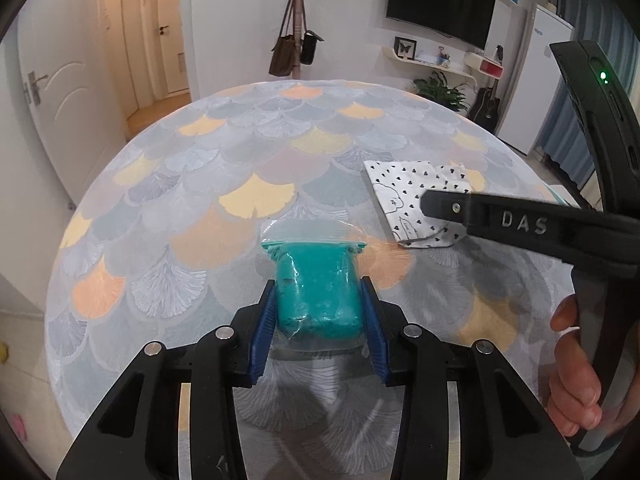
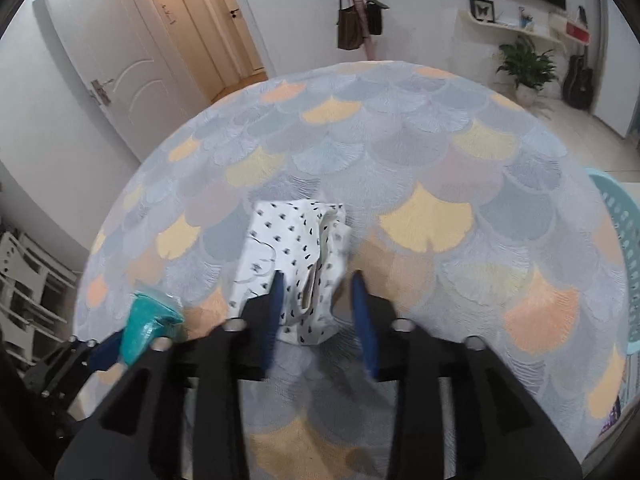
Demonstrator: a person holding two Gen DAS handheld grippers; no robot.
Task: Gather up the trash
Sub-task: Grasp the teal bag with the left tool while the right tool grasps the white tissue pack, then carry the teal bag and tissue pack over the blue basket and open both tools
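A clear zip bag of teal stuff (image 1: pixel 316 264) rests on the round table (image 1: pixel 256 140), and my left gripper (image 1: pixel 319 283) is shut on it, blue pads pressing both sides. The same bag (image 2: pixel 146 320) shows at lower left of the right wrist view. A white paper wrapper with small black hearts (image 2: pixel 288 240) lies crumpled to the right of the bag. My right gripper (image 2: pixel 318 280) straddles its near end with the jaws apart: the left pad is at the paper, the right pad stands clear of it. From the left wrist view, one finger (image 1: pixel 444 206) lies over the wrapper (image 1: pixel 400 184).
The table wears a fan-patterned cloth in grey, yellow and orange. A pale teal perforated basket (image 2: pixel 624 236) stands off the table's right edge. A person's hand (image 1: pixel 572 364) grips the right tool's handle. Doors, a coat stand and a plant are beyond.
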